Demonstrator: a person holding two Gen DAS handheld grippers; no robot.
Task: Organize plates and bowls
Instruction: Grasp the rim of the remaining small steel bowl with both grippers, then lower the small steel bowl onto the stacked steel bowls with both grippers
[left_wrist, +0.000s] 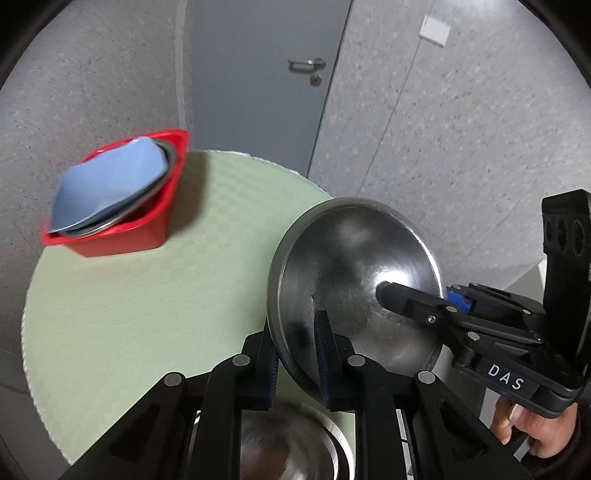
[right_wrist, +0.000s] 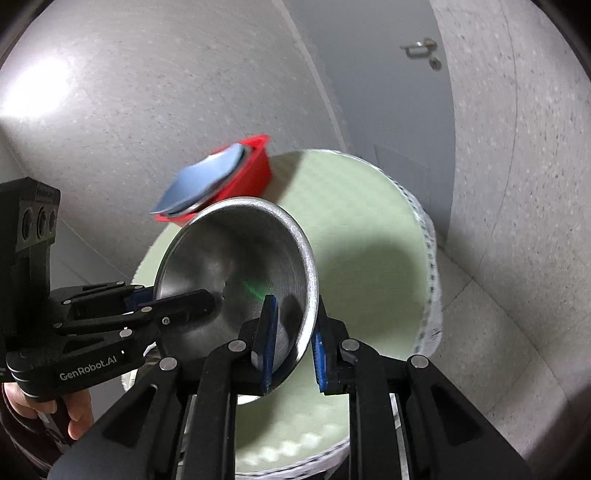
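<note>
Two handheld grippers clamp one steel bowl (left_wrist: 354, 291) from opposite sides above a round pale-green table (left_wrist: 147, 314). The left gripper (left_wrist: 301, 354) is clenched on the bowl's near rim, one blue-padded finger inside the bowl and the other outside against its wall. The right gripper (right_wrist: 291, 332) grips the rim on the far side in the same way (its inner finger shows dark against the shiny interior). The bowl is tilted, its open face turned toward both cameras, clear of the tabletop.

Beyond the fingertips, at the table's far left edge, sits a red bin (left_wrist: 122, 236) holding a blue plate (left_wrist: 107, 188) leaning on a metal dish. Below the left fingers, another steel bowl (left_wrist: 291, 454) lies close to the camera, blurred. A hand (right_wrist: 48, 410) grips the left tool's handle; behind stands a grey door (left_wrist: 258, 74).
</note>
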